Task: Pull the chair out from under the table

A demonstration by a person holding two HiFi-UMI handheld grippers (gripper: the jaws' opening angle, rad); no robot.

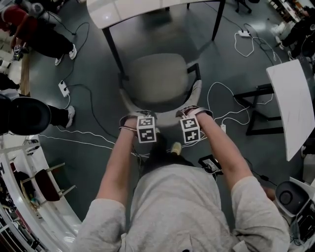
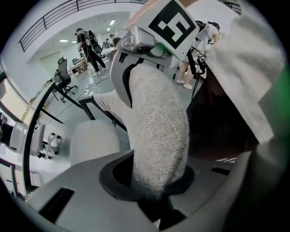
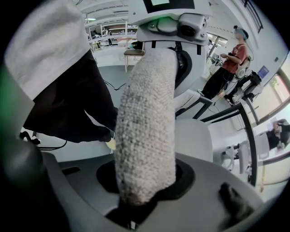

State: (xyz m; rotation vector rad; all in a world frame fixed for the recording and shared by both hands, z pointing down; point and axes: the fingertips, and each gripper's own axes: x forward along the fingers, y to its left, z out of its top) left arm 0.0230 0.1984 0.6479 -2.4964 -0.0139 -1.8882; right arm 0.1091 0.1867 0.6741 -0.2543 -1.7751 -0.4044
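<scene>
The chair with a beige seat (image 1: pixel 160 78) stands half under the white table (image 1: pixel 118 10), its back towards me. My left gripper (image 1: pixel 132 118) and right gripper (image 1: pixel 194 112) point down onto the top edge of the fabric-covered backrest (image 1: pixel 165 109), side by side. In the left gripper view the woven backrest edge (image 2: pixel 158 131) runs up from between the jaws of the left gripper (image 2: pixel 154 181), which are shut on it. The right gripper view shows the same edge (image 3: pixel 147 127) clamped in the right gripper (image 3: pixel 145 186). The seat (image 2: pixel 93 140) (image 3: pixel 195 136) lies beyond.
Black table legs (image 1: pixel 113 49) (image 1: pixel 218 19) flank the chair. Cables and a power strip (image 1: pixel 64 88) lie on the dark floor. A second white table (image 1: pixel 295 108) stands at the right. A person's legs (image 1: pixel 44 39) are at the upper left.
</scene>
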